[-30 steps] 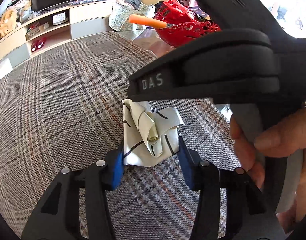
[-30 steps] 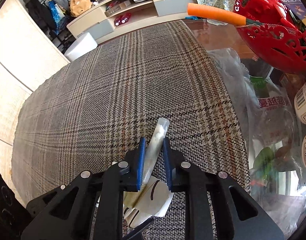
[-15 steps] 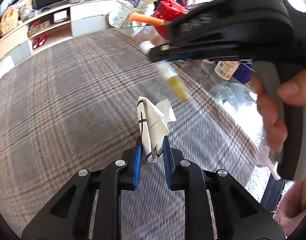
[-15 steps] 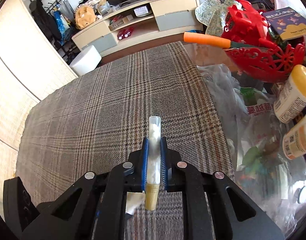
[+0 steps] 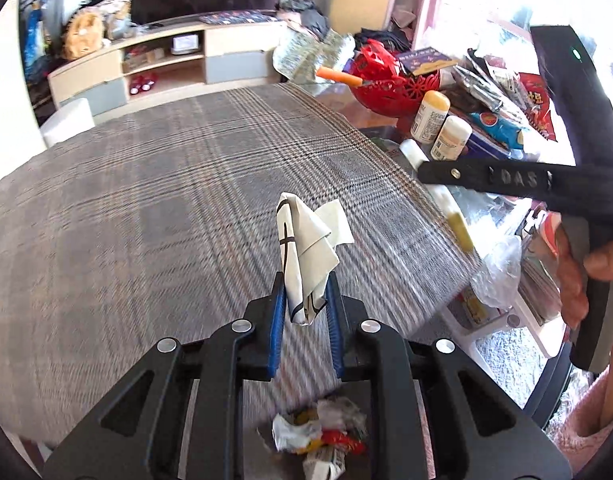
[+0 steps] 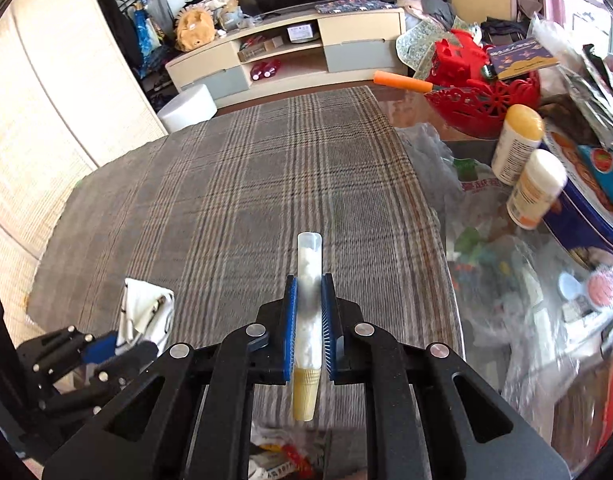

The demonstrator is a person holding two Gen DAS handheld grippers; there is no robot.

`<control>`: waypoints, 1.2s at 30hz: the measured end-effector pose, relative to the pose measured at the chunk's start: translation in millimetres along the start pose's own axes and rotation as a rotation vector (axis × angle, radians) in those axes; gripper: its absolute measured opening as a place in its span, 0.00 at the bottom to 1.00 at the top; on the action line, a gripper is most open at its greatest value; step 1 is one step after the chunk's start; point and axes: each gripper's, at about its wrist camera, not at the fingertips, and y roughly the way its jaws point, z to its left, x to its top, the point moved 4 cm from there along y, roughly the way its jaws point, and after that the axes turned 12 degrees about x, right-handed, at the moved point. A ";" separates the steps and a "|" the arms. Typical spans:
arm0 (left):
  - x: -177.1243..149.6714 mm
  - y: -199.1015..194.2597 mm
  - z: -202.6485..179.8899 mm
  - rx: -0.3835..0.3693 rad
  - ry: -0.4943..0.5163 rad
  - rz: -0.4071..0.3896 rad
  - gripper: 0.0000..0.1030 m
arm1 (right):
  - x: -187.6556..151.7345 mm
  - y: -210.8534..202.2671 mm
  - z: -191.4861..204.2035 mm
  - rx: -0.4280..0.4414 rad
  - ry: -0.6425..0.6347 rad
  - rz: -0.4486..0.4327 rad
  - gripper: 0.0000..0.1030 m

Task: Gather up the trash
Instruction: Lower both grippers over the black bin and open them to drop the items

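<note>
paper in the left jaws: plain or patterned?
Patterned: the crumpled paper is off-white with thin black lines. Clearest in the left wrist view.

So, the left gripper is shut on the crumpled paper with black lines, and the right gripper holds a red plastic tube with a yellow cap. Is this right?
One detail is wrong: the tube in the right gripper is clear with white filling, not red, as the right wrist view shows. Its cap is yellow. The left gripper is indeed shut on the crumpled paper with black lines.

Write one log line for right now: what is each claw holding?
left claw: shut on crumpled paper | right claw: shut on plastic tube | both above plaid cloth | trash pile below
</note>
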 end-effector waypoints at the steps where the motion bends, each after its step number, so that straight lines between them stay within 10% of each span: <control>1: -6.7 -10.3 1.6 0.006 -0.016 -0.003 0.18 | -6.3 -7.0 4.5 -0.001 -0.005 -0.004 0.13; 16: -112.9 -93.4 -1.3 -0.014 -0.081 -0.044 0.21 | -123.5 -65.2 50.3 0.044 -0.063 -0.025 0.13; 36: -233.2 9.0 -12.6 -0.057 -0.139 0.205 0.21 | -247.2 31.4 28.0 0.073 0.048 0.158 0.13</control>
